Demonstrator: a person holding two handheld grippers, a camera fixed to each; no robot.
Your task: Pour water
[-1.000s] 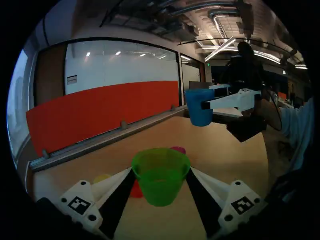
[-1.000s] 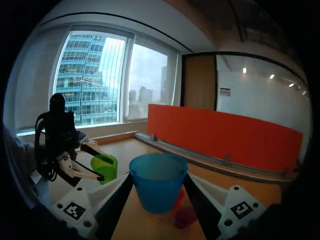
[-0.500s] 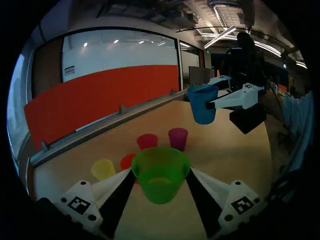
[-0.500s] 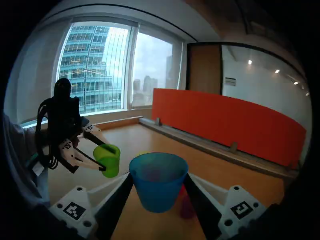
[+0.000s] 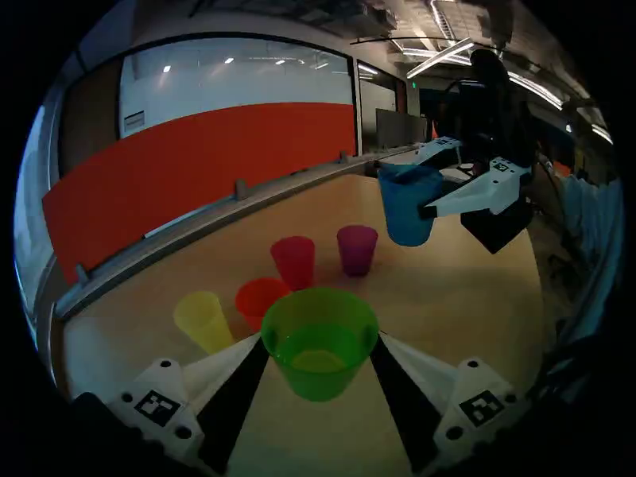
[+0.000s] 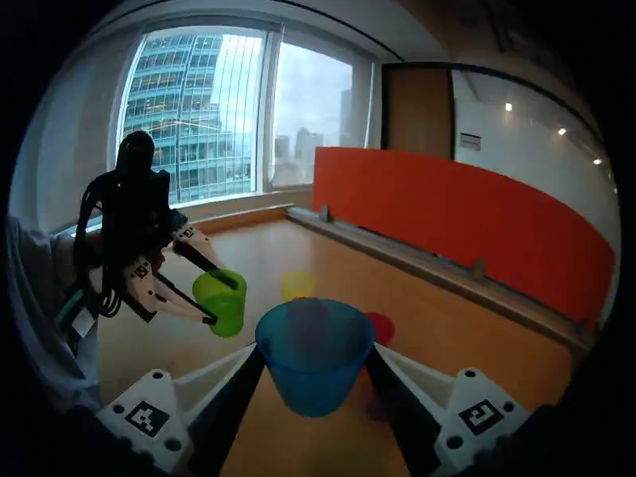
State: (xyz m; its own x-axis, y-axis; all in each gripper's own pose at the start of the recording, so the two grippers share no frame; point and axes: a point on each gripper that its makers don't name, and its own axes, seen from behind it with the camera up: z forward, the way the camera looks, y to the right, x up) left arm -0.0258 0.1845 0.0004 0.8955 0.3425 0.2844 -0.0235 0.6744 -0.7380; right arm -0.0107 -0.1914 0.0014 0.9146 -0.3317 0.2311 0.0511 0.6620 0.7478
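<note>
Left gripper view: blue cup [image 5: 407, 211] hangs at one o'clock from green cup [image 5: 319, 350].
Left tool [image 5: 320, 362] clamps the green cup; right tool [image 5: 413, 208] clamps the blue cup, well apart.

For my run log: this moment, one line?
left gripper: shut on green plastic cup | right gripper: shut on blue plastic cup

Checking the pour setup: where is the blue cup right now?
The blue cup sits clamped between the fingers of the right gripper, low centre in the right gripper view, held above the table, with the green cup to its left.
</note>
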